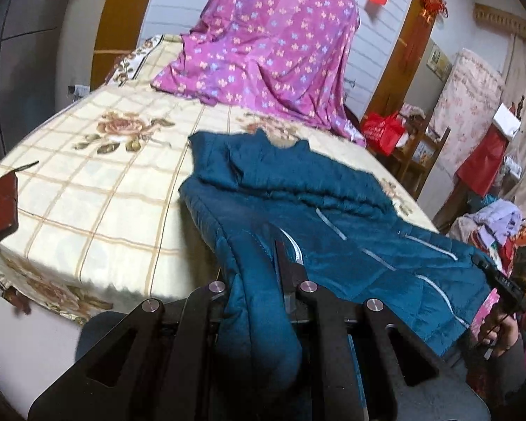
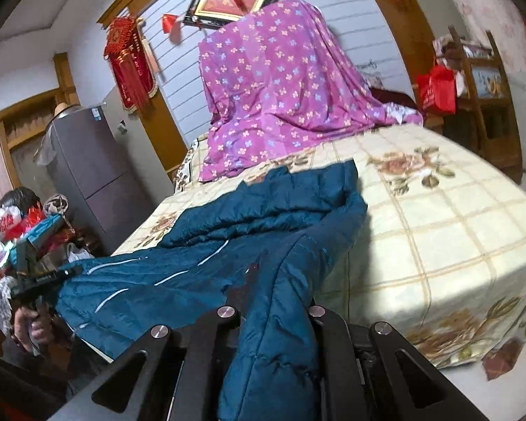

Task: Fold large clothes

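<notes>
A teal quilted jacket (image 1: 333, 217) with pale zip lines lies across the bed, its near end lifted off the mattress between both grippers. My left gripper (image 1: 273, 263) is shut on one corner of that near edge; the fabric drapes over its fingers and hides one of them. My right gripper (image 2: 263, 280) is shut on the other corner of the jacket (image 2: 200, 245) in the same way. Each gripper also shows in the other's view, held by a hand: the right gripper (image 1: 501, 280) at the jacket's right edge, the left gripper (image 2: 42, 277) at its left edge.
The bed (image 1: 105, 193) has a cream checked sheet with roses. A purple flowered cloth (image 1: 270, 45) covers a tall pile at its head. A dark red flat object (image 1: 1, 210) lies near the bed's left edge. A grey fridge (image 2: 87, 161) and cluttered shelves with a red bag (image 2: 436, 87) flank the bed.
</notes>
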`<state>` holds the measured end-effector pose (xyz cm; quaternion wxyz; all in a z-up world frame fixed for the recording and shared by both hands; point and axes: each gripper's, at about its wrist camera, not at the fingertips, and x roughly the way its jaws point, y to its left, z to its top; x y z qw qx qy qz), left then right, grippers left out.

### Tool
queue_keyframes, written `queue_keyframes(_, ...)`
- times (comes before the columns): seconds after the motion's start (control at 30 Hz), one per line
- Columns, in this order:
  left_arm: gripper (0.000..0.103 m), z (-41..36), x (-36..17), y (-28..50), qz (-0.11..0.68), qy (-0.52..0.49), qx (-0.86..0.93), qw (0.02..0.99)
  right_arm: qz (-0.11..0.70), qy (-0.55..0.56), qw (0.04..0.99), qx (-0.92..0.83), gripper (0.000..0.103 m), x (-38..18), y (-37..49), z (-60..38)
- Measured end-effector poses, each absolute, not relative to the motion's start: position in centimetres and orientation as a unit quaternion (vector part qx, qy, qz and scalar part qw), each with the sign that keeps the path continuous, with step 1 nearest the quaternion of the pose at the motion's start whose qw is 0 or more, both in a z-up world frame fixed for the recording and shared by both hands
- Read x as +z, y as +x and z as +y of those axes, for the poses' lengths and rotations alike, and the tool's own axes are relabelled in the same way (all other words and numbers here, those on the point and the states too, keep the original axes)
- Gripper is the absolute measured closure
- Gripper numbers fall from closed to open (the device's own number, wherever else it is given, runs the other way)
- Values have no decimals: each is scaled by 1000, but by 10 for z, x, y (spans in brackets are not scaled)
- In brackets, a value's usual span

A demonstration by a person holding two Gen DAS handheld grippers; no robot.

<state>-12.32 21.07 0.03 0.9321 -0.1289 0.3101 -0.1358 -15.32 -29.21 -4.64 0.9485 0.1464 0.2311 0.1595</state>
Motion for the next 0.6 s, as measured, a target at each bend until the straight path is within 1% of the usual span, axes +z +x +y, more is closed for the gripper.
queue_keyframes(0.27,93,222,31,-145,266,-144,-152,941,190,125,960,164,94,-13,-187,-293)
queue_keyframes(0.47,94,220,33,-115,264,-158,-140,941,188,140,960,151,94,-8,-162,-296)
queue_keyframes(0.6,94,217,45,-86,249,-160,-122,947,169,137,966,138,94,4,-138,-293)
